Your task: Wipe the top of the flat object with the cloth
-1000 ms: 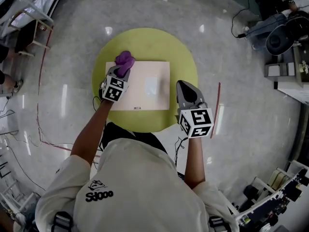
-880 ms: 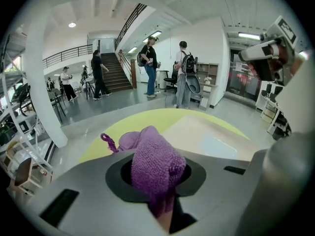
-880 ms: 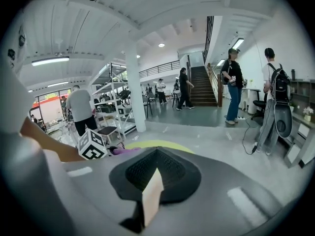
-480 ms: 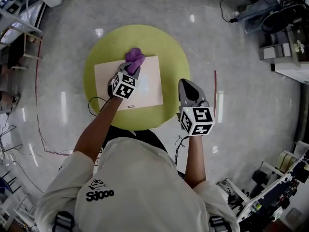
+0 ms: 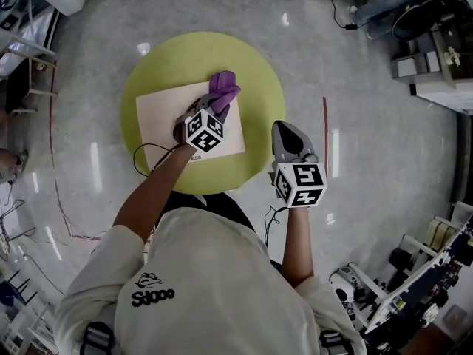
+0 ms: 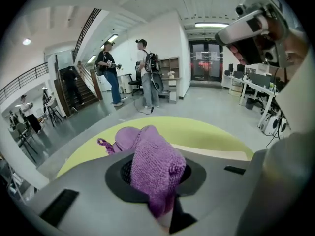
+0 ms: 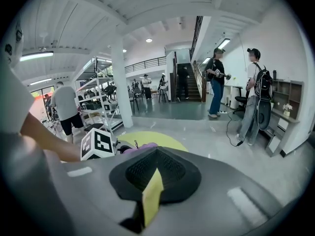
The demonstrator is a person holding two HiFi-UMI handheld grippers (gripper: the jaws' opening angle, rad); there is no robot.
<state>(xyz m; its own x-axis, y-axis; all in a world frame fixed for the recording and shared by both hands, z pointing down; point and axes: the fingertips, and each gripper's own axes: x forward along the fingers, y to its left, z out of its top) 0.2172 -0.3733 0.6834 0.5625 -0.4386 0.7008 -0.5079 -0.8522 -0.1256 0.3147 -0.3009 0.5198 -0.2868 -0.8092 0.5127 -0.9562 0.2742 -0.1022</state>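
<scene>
Partly hidden under left gripper (image 5: 214, 108), purple cloth (image 5: 224, 86) clamped in jaws at board (image 5: 159, 117) corner; right gripper (image 5: 285, 130) jaws closed.

Bunched purple cloth (image 5: 223, 87) on a pale flat board (image 5: 159, 120).
The knitted cloth sits at the board's far right corner; the rectangular board lies flat and slightly skewed on the round green table (image 5: 260, 76).

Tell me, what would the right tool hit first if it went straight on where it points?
Probably nothing soon: the right tool points past the right rim of the round yellow-green table, over shiny grey floor. The way looks free, though depth is unclear.
</scene>
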